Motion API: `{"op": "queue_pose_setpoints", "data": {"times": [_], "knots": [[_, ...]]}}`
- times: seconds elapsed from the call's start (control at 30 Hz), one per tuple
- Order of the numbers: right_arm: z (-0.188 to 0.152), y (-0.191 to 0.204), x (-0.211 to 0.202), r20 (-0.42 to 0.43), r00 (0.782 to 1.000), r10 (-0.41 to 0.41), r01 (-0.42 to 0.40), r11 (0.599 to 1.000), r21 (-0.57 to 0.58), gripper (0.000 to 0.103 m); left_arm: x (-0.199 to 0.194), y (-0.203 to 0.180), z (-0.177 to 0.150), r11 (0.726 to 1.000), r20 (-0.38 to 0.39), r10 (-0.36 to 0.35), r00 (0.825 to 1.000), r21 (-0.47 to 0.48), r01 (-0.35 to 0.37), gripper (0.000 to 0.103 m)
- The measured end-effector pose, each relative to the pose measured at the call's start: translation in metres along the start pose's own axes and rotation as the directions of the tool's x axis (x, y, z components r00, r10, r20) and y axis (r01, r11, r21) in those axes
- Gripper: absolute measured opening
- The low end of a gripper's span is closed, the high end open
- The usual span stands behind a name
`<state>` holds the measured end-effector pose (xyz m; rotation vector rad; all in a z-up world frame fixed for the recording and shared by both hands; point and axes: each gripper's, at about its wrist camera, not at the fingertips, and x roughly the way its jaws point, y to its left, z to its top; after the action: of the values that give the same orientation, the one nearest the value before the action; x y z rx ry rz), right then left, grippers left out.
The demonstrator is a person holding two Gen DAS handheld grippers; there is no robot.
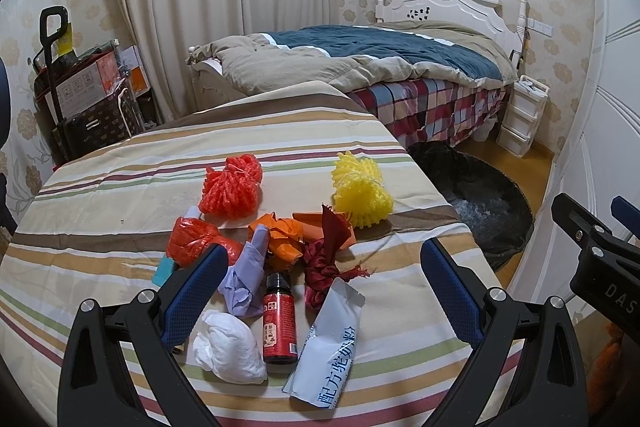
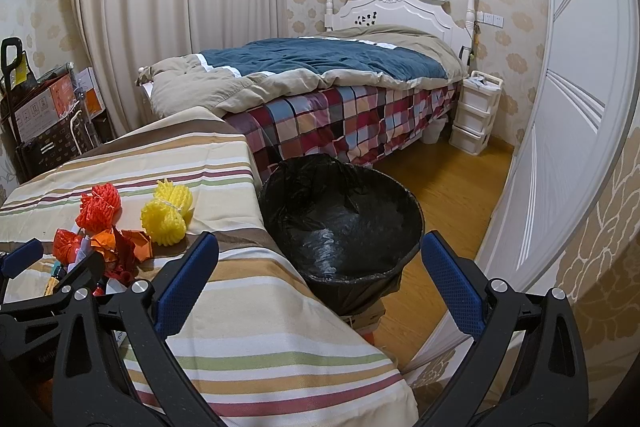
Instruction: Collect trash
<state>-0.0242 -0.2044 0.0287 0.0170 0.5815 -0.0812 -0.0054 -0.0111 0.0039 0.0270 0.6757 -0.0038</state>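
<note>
Start of collection, judged: nothing grasped. Left gripper point(image 1: 320, 287) spread wide over the trash pile point(image 1: 280, 259), frame centre. Right gripper point(image 2: 316, 283) released, before the bin point(image 2: 340, 223). Next: close on one piece.

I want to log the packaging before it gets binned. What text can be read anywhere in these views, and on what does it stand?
"配方驼奶粉": blue print on the torn white sachet.
"DAS", cut off by the frame edge: on the body of the right gripper.
Label on the small red bottle: too small to read.
Print on the cardboard boxes by the curtain: too blurred to read.
</note>
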Motion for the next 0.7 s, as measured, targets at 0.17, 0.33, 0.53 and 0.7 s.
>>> {"op": "queue_pose_setpoints", "data": {"times": [0.17, 0.33, 0.53, 0.7], "knots": [[-0.0002, 0.0010, 0.0002, -0.001, 1.000, -0.001, 0.001, 1.000, 0.001, 0.099, -0.0001, -0.0029, -0.0007, 1.000, -0.002, -0.006, 1.000, 0.002, 0.006, 0.096], [-0.0016, -0.0003, 0.0000, -0.002, 1.000, 0.000, 0.000, 1.000, 0.001, 0.099, 0.0001, -0.0033, -0.0011, 1.000, -0.002, -0.009, 1.000, 0.003, 0.009, 0.096], [-0.0010, 0.0008, 0.0006, -0.004, 1.000, 0.000, 0.000, 1.000, 0.002, 0.099, 0.0003, -0.0044, -0.0012, 1.000, -0.002, -0.010, 1.000, 0.003, 0.010, 0.095], [-0.0006, 0.0004, 0.0003, -0.006, 1.000, 0.000, 0.000, 1.000, 0.001, 0.099, 0.0005, -0.0065, -0.0019, 1.000, -0.003, -0.016, 1.000, 0.005, 0.016, 0.095]]}}
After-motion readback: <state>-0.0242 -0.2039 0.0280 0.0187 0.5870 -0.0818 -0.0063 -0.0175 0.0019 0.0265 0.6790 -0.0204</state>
